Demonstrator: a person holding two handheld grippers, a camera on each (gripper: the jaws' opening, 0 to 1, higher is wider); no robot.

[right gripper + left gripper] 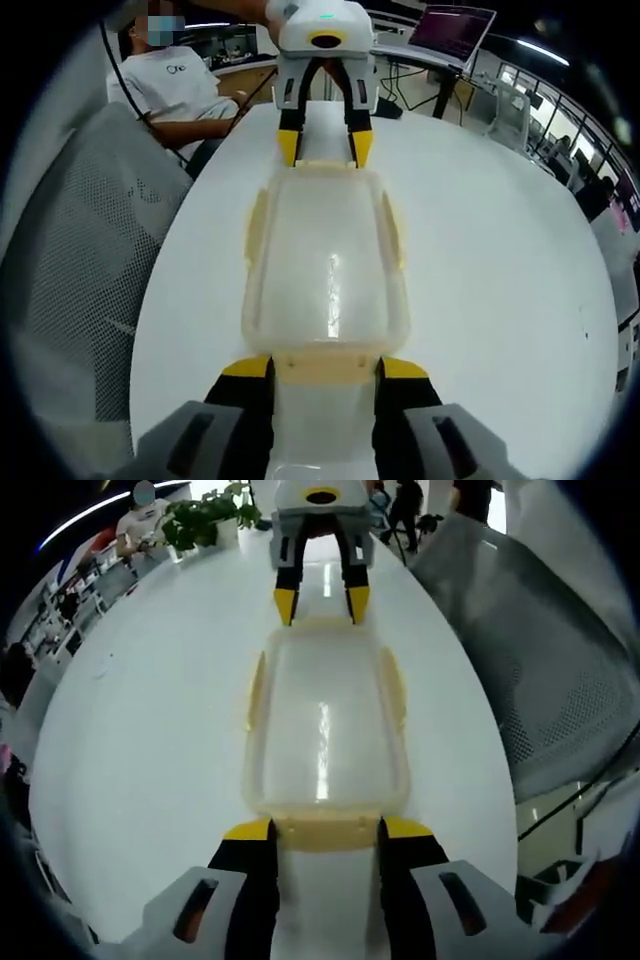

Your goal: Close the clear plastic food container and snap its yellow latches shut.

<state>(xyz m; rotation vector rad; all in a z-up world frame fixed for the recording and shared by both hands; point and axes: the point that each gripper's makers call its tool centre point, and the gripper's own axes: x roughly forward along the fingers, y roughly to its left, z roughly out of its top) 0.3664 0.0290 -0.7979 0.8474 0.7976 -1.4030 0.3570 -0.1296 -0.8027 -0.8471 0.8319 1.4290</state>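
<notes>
A clear plastic food container lies flat on a white table, its lid on top. Pale yellow latches run along its edges: one on each long side and one at each short end.

The left gripper sits at one short end of the container, its black, yellow-tipped jaws spread apart on either side of the end latch; whether they touch it cannot be told. The right gripper sits at the opposite short end, jaws likewise apart around that latch (each gripper also appears at the container's far end in the other's view).

Beyond the container, a grey mesh chair stands beside the table, a potted plant rests on the table's far edge, and a seated person in a white shirt is nearby.
</notes>
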